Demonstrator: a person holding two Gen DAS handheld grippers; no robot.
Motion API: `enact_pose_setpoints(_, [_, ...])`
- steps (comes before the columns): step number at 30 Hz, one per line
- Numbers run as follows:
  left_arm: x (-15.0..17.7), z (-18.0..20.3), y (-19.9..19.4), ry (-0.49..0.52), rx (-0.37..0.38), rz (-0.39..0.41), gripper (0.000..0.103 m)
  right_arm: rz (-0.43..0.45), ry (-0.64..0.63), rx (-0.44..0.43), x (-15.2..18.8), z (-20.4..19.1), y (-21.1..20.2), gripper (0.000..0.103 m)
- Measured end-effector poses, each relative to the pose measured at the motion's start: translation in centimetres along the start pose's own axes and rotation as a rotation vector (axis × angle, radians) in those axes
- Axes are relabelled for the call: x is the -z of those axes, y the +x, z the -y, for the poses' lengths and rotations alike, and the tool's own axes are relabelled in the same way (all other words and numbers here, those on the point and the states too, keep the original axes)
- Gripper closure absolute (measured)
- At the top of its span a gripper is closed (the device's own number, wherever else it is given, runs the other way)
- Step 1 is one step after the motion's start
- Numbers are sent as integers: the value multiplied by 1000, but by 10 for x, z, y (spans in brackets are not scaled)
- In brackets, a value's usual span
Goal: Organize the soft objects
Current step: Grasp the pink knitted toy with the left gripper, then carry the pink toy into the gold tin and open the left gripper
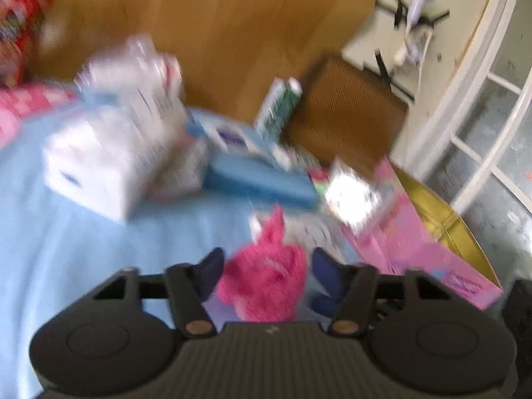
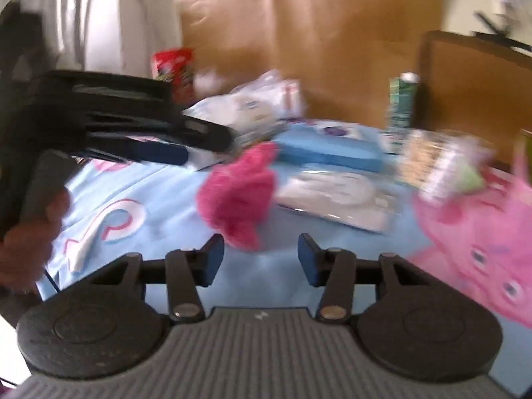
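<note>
**Left wrist view: pink plush caught between the fingers**

At lower centre, the left gripper (image 1: pixel 264 266) clamps a fuzzy pink toy (image 1: pixel 266 276) above the blue bedsheet (image 1: pixel 83 249) (blurred). Right gripper (image 2: pixel 261 261), lower centre, gapes empty.

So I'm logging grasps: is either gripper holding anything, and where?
The left gripper holds the pink fluffy toy around its body; the right gripper holds nothing.
</note>
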State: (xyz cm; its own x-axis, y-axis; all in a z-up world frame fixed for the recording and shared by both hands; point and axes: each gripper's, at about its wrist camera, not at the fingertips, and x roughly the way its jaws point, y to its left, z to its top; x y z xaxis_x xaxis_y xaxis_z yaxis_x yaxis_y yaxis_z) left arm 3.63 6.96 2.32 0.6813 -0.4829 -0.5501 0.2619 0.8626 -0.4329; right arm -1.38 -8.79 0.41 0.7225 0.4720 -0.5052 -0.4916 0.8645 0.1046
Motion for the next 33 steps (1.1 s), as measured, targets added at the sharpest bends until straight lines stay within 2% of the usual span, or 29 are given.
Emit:
enact_pose_setpoints(3, [6,7,4,41,-39,29,54,-38,11,-39,-9,-2,26,52])
enact_pose_setpoints(4, [8,12,0,49,-31,41,58,-34,17,-30,-8,-2,29,59])
enact_pose_setpoints(10, [-9,58,7,111,109,83,59,95,78,31,3,24,-6,61])
enact_pose_setpoints(15, [-28,136,37,226,207,121,58,251,82,215,4,59,-54,61])
enact_pose_setpoints(18, [-36,187,63,281,271,114,58,326,111,345,2,89,-81,61])
enact_pose_setpoints(20, [-35,213,80,313,296,98,50,352,155,420,3,112,-96,61])
enact_pose_setpoints(23, [-30,237,107,338,271,44,48,344,224,527,5,143,-105,58])
enact_pose_setpoints(24, [-28,235,108,327,263,36,48,329,243,571,9,150,-107,53])
enact_pose_setpoints(25, [-26,228,107,308,267,35,45,310,268,617,14,159,-109,39])
enact_pose_setpoints(27, [-23,208,97,281,257,59,37,337,324,667,24,171,-117,29])
enact_pose_setpoints(30, [-17,165,75,261,166,114,35,415,382,671,38,172,-135,29])
enact_pose_setpoints(33, [-14,106,49,169,60,141,35,522,365,572,39,157,-146,28])
